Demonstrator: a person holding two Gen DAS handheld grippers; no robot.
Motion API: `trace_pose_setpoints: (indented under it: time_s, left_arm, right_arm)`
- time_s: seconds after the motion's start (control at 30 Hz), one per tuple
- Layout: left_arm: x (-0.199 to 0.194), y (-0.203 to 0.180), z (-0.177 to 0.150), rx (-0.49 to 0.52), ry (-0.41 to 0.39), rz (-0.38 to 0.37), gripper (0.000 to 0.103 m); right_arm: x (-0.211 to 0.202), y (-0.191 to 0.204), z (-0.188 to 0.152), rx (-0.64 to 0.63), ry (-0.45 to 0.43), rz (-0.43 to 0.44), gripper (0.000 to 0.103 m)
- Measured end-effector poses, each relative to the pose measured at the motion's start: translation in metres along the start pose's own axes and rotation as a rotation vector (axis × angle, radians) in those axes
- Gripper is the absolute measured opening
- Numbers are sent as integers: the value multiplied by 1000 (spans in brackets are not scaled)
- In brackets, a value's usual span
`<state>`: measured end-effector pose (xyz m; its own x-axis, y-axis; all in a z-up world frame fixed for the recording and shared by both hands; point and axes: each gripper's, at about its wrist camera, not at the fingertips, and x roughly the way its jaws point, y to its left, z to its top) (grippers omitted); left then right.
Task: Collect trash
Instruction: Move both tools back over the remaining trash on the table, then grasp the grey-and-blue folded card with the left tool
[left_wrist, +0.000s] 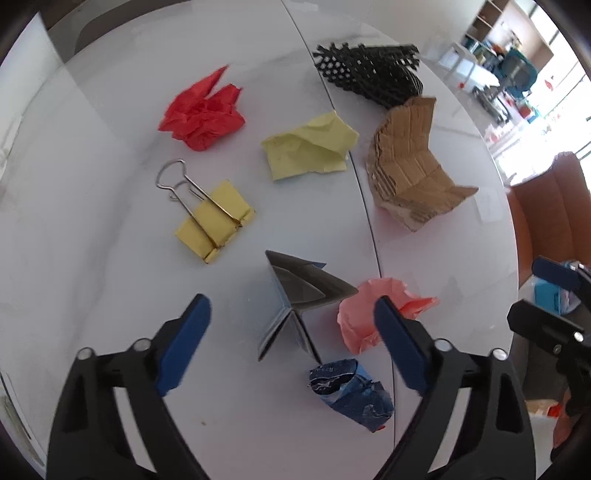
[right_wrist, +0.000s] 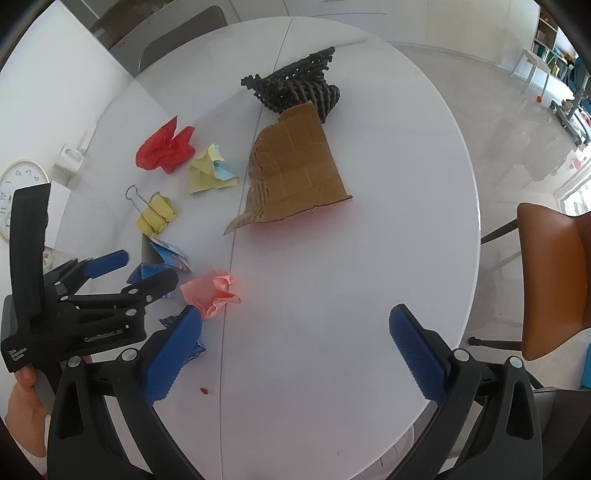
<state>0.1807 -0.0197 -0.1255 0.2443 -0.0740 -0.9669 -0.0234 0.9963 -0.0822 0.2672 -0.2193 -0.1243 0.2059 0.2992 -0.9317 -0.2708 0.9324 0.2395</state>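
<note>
Both tools are spread wide and hold nothing. The left gripper (left_wrist: 291, 345) hovers low in its frame over a folded grey-blue paper (left_wrist: 295, 299), a pink crumpled paper (left_wrist: 364, 314) and a blue crumpled wrapper (left_wrist: 351, 393) on the white table (left_wrist: 92, 258). The right gripper (right_wrist: 295, 350) hangs at lower centre of its view over bare tabletop; torn cardboard (right_wrist: 295, 173) sits at centre.

We see the table (left_wrist: 92, 258) carrying everything: the folded card (left_wrist: 295, 299) sits nearest us, the crumpled wrapper (left_wrist: 351, 391) before it, a paper wad (left_wrist: 365, 314) just right. Behind lie the binder clip (left_wrist: 214, 218) at left, crumpled note (left_wrist: 310, 147) centre, cardboard (left_wrist: 410, 173) right, mesh netting (left_wrist: 373, 74) farthest back
</note>
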Motion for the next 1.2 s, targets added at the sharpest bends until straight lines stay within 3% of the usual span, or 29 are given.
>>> trace_pose_setpoints:
  time_s: [0.13, 0.23, 0.33, 0.47, 0.67, 0.87, 1.0, 1.2]
  left_arm:
    - [-1, 4, 1, -50, 20, 4, 85]
    - [-11, 8, -2, -141, 40, 7, 85]
    - [-21, 13, -6, -270, 61, 1, 85]
    - [-25, 21, -4, -470, 97, -69, 85]
    - [-16, 14, 6, -611, 131, -82, 85]
    - [4, 13, 15, -663, 162, -42, 85]
    - [9, 13, 16, -715, 191, -88, 85]
    - [18, 10, 22, -729, 193, -72, 85]
  right_arm:
    - [1, -1, 1, -4, 1, 7, 101]
    - [0, -4, 1, 4, -3, 16, 101]
    - [1, -7, 1, 5, -4, 25, 101]
    - [1, -8, 2, -5, -5, 37, 101]
    - [-2, -15, 0, -5, -9, 58, 101]
    - [-2, -26, -6, 13, -4, 70, 101]
    - [-1, -34, -7, 28, -5, 72, 101]
    - [5, -40, -7, 49, -1, 90, 101]
